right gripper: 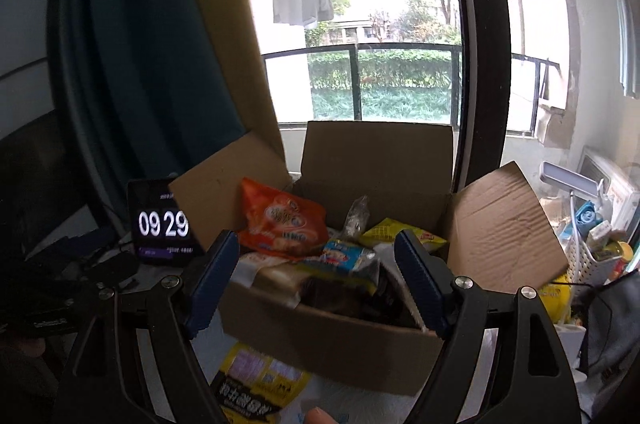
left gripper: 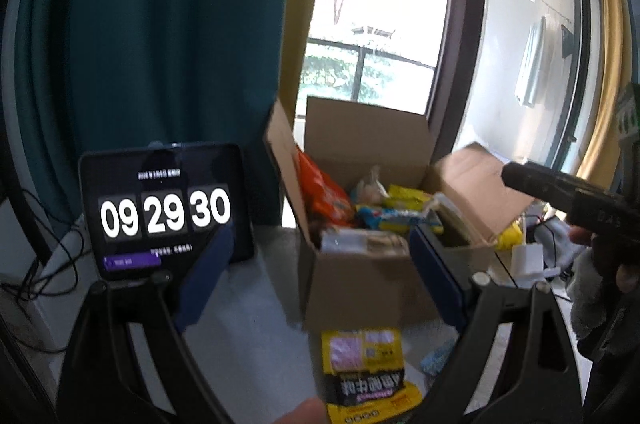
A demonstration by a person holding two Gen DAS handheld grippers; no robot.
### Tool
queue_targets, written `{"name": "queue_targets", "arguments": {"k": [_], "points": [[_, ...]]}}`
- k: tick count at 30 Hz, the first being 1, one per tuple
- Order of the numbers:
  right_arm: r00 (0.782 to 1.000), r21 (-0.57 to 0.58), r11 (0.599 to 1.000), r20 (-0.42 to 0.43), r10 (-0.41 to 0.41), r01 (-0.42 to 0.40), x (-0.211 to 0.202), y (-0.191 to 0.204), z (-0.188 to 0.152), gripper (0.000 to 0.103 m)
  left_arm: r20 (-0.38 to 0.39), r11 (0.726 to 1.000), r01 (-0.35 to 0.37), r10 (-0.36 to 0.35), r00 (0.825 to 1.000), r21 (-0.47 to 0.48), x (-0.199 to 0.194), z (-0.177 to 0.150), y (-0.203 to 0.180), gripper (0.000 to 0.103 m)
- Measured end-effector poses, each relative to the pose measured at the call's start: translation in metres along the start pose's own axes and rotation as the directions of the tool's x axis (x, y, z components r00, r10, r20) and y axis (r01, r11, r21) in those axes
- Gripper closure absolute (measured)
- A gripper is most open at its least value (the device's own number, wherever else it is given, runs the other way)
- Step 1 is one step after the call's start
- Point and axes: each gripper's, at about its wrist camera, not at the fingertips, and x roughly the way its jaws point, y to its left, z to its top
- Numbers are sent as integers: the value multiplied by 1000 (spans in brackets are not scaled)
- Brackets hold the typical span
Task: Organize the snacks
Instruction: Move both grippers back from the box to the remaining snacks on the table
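Observation:
An open cardboard box stands on the white table and holds several snacks. Among them are an orange bag, a yellow packet and a blue packet. A yellow-and-black snack packet lies on the table in front of the box. My left gripper is open and empty, just short of the box's near wall. My right gripper is open and empty above the box's near edge. Its black body shows at the right of the left wrist view.
A tablet showing a clock stands left of the box, with cables beside it. A white basket of bottles and a yellow bag sit to the right. A teal curtain and a window lie behind. A fingertip shows at the bottom edge.

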Motion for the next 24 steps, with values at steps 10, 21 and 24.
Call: {"name": "queue_targets", "arguments": {"k": [10,21,24], "points": [[998,8,1000,-53,18,-18,-26,4,-52,20,-108,1000,14,-12,994,18,-5,-46,-16,12],[968,97,995,-248,39,-15,7,-15,-140,25,-282,998,60,-55,958,7,31,-103,-29,12],[951,108,994,-306,46,-14,20,-16,-162,32,-331,997,70,-70,941,-10,37,-120,-31,12]]}}
